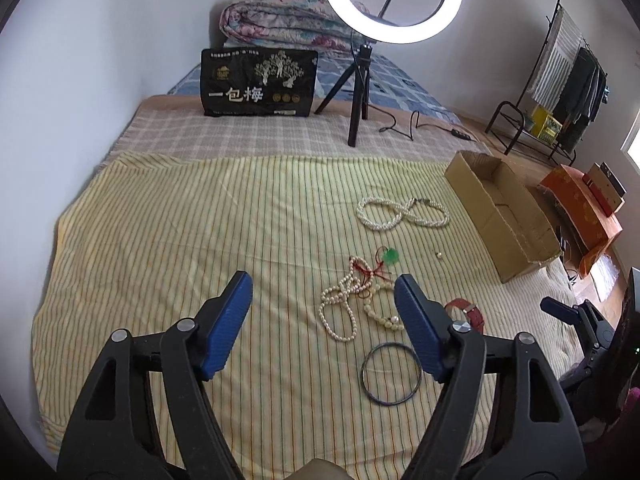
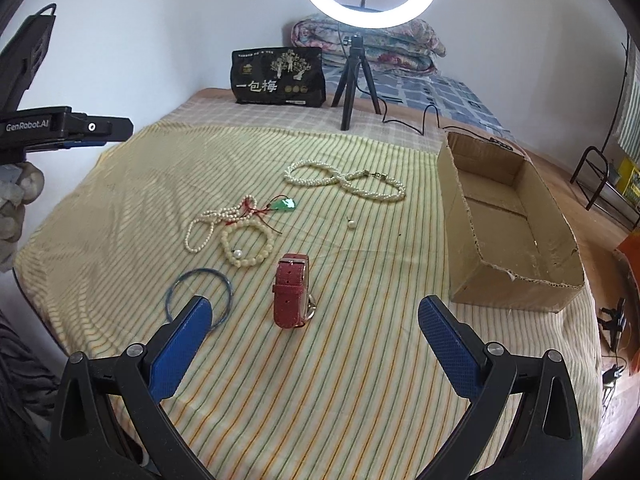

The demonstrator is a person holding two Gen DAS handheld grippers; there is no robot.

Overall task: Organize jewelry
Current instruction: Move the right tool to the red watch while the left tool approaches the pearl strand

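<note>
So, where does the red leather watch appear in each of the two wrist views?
Left wrist view: the red leather watch lies lower right, partly hidden behind the left gripper's near finger.
Right wrist view: the watch lies near the centre, fully visible.
Shared landmark: the open brown cardboard box, to the watch's right.

You can read "一包梅" in white on the black bag (image 1: 259,82) standing at the back, and "GenRobot.AI" on the left gripper's (image 2: 68,126) black body.
</note>
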